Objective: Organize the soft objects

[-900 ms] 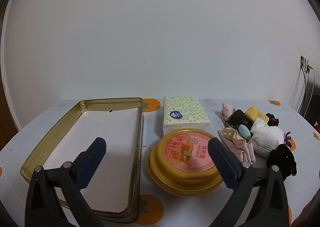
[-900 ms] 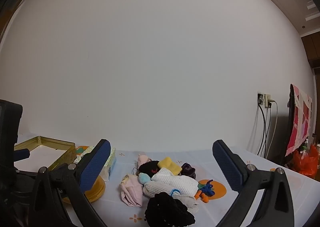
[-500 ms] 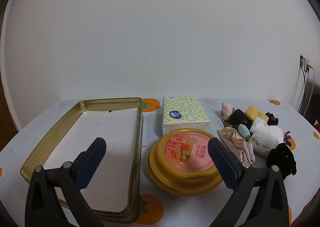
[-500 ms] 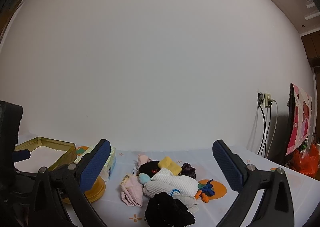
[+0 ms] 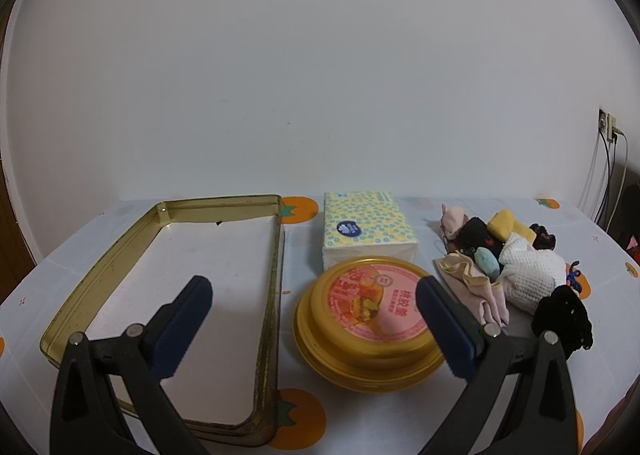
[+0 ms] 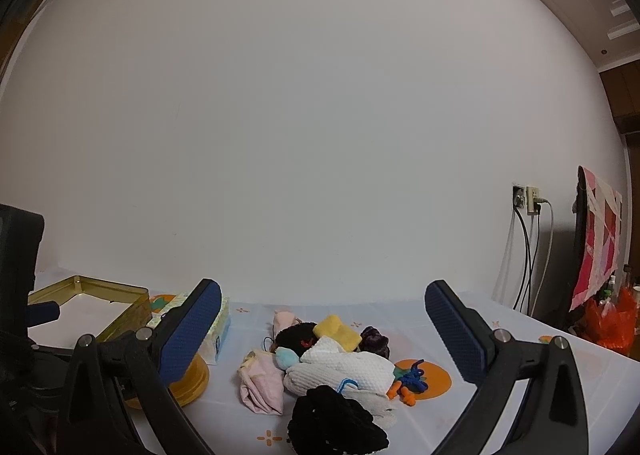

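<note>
- Soft objects (image 6: 336, 371) are seen heaped in a loose pile on the patterned tablecloth (image 5: 480, 407), to the right of the round gold tin (image 5: 366, 329) and the tissue pack (image 5: 366, 223).
- An open rectangular gold tray (image 5: 100, 283), lined in white and holding nothing, is seen on the far left, well apart from the pile; it is judged the likely place for the items.
- Both grippers are held with their jaws spread fully apart and nothing between them: the left gripper (image 5: 312, 329) is angled down over the tray edge and the tin, the right gripper (image 6: 323, 333) is held level, facing the pile.
- The pile is made up of a white waffle-weave cloth (image 6: 340, 369), a folded pink cloth (image 6: 262, 385), a black knitted piece (image 6: 336, 421) nearest the camera, a yellow pad (image 6: 337, 331), a small pale blue item (image 6: 286, 358) and a blue-and-orange cord (image 6: 410, 379).
- Every piece is judged light, limp and easily compressed; nothing fragile or slippery is noted, though fabric will sag and trail once lifted.
- A pinch on a raised fold or bunched middle is advised, not a flat edge, so that enough cloth is gathered between the pads.
- The black piece lies on top at the front and is judged the easiest first pick; neighbours touching it may be dragged along.
- The cord is thin and tangled, so a snag on other items is to be expected.
</note>
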Available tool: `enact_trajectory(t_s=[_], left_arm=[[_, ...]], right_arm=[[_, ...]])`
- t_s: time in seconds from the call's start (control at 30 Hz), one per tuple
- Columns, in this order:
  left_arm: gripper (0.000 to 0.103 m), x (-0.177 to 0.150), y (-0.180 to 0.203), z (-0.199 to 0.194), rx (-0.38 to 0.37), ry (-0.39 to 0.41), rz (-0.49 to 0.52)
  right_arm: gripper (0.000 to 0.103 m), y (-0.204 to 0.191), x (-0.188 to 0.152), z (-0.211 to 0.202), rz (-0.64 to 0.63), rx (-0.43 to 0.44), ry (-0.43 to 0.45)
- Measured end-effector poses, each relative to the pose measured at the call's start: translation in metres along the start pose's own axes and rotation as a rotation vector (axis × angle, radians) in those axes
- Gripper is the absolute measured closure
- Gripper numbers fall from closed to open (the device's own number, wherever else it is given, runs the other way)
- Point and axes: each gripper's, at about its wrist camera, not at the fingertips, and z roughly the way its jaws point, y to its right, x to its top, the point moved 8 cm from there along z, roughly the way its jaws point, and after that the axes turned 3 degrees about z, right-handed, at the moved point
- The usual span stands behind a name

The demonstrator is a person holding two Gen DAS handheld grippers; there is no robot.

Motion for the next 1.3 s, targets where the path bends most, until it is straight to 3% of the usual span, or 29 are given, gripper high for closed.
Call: enact_trajectory(t_s=[0.53,0.83,1.0,1.1,1.2,1.3], left_arm=[[0.000,-0.004,0.004,0.000,-0.017,-0.018,0.003],[0.000,-0.003,0.007,0.004,-0.035,-0.044,0.018],[0.000,-0.004,0.011,0.005,-0.045,-0.055,0.037],[0.000,-0.007,0.015,0.010,-0.023,-0.094,0.066],[0.000,-0.011,0.024,0.013,-0.069,-0.124,0.097],[0.000,-0.010,0.028,0.008,-0.085,-0.099,0.116]], right_arm=[[0.000,0.006,0.003,-0.001,-0.031,-0.009,0.011],[0.000,0.055,0.003,0.001,0.108,-0.092,-0.016],[0.000,0.094,-0.011,0.009,0.137,-0.086,-0.182],[0.000,0.101,-0.032,0.015,0.132,-0.039,-0.344],[0.001,0.091,-0.048,0.024,0.156,0.047,-0.437],[0.001,0.054,-0.067,0.035,0.067,0.150,-0.572]])
